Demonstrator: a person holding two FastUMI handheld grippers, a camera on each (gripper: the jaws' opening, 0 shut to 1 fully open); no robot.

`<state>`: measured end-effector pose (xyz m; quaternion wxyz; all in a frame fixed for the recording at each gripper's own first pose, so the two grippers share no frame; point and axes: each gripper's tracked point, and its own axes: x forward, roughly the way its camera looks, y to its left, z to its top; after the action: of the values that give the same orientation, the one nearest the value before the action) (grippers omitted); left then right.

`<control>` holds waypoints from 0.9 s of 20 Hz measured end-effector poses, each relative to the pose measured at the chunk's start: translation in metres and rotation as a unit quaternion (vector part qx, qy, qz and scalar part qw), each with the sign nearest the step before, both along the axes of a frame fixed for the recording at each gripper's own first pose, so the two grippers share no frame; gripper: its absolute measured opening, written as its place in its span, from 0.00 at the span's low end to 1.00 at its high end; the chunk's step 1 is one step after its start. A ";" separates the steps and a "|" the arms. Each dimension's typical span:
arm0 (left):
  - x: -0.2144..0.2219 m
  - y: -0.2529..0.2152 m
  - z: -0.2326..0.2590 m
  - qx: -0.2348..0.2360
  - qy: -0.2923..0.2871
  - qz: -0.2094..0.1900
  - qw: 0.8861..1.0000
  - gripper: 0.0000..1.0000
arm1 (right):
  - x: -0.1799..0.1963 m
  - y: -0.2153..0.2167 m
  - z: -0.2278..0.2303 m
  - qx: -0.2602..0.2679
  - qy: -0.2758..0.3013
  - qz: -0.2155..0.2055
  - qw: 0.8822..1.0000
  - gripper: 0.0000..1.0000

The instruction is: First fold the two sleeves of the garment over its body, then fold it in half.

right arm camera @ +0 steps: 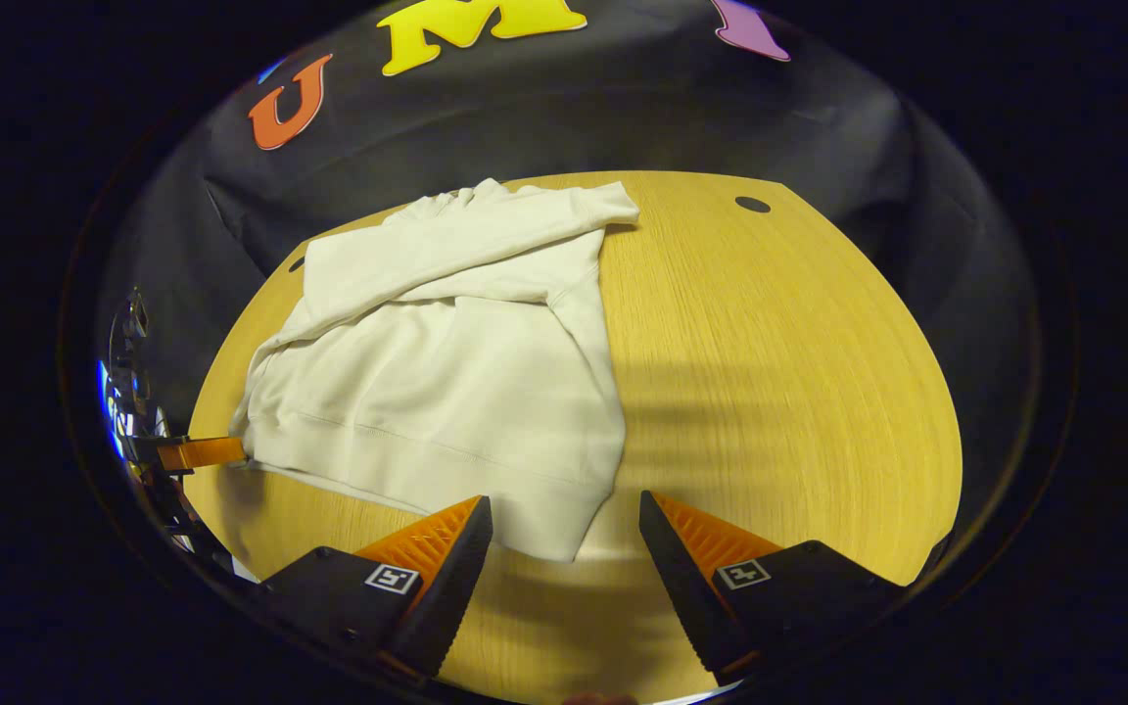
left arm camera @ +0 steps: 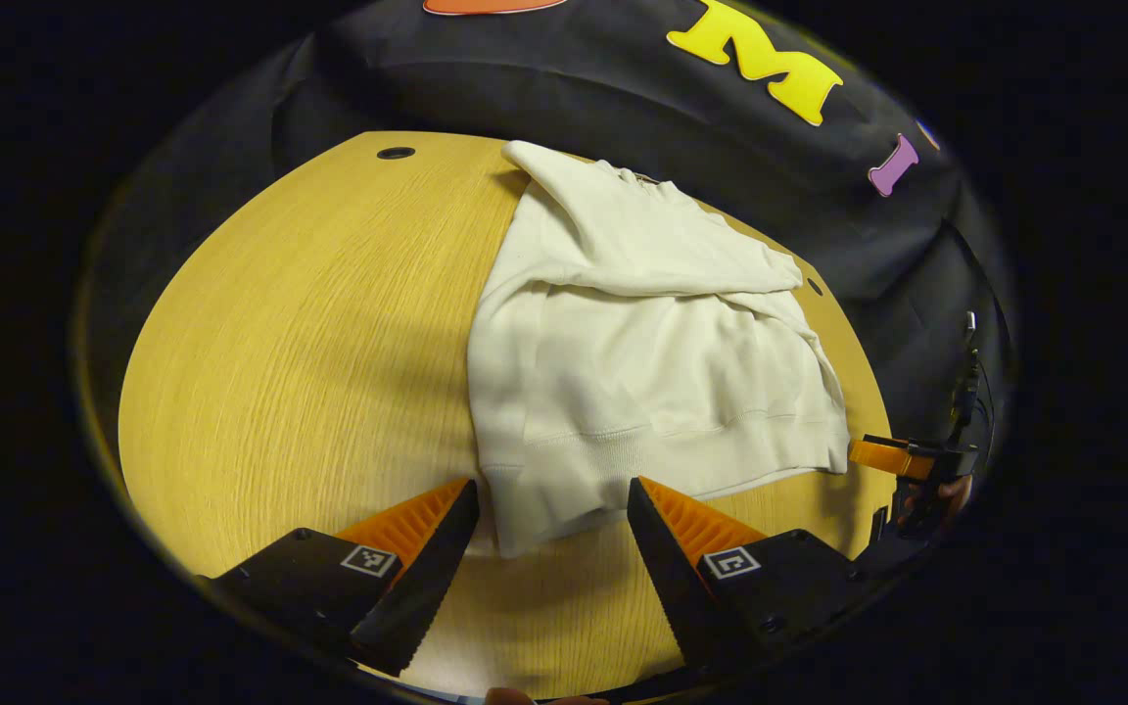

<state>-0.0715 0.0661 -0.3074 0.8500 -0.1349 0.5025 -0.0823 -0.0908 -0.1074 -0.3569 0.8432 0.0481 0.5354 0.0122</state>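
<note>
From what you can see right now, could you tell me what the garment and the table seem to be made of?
Garment: a soft, matte cream knit, likely cotton fleece, judging by its ribbed hem and limp folds. Table: wood or wood-look laminate with fine grain lines and a smooth, low sheen.

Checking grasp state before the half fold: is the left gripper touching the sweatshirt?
Apart. Left gripper view: left gripper open, sweatshirt corner between its fingers, wood visible on both sides.

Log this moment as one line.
sleeves: folded over sweatshirt | half-fold: not done | left gripper: open, at hem corner | right gripper: open, at other hem corner | table
</note>
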 end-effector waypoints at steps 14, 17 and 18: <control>0.002 0.001 -0.011 0.035 0.044 0.063 0.996 0.18 | 0.011 0.020 -0.019 0.023 0.017 -0.032 0.999 0.24; 0.004 -0.009 -0.008 -0.001 0.044 0.076 0.996 0.09 | 0.014 0.018 -0.016 0.054 0.024 -0.054 0.997 0.13; 0.004 -0.009 -0.006 -0.003 0.041 0.074 0.996 0.07 | 0.012 0.018 -0.016 0.069 0.031 -0.066 0.995 0.01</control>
<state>-0.0673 0.0571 -0.3136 0.8319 -0.1779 0.5253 -0.0149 -0.0791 -0.0894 -0.3731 0.8195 0.1419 0.5552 -0.0078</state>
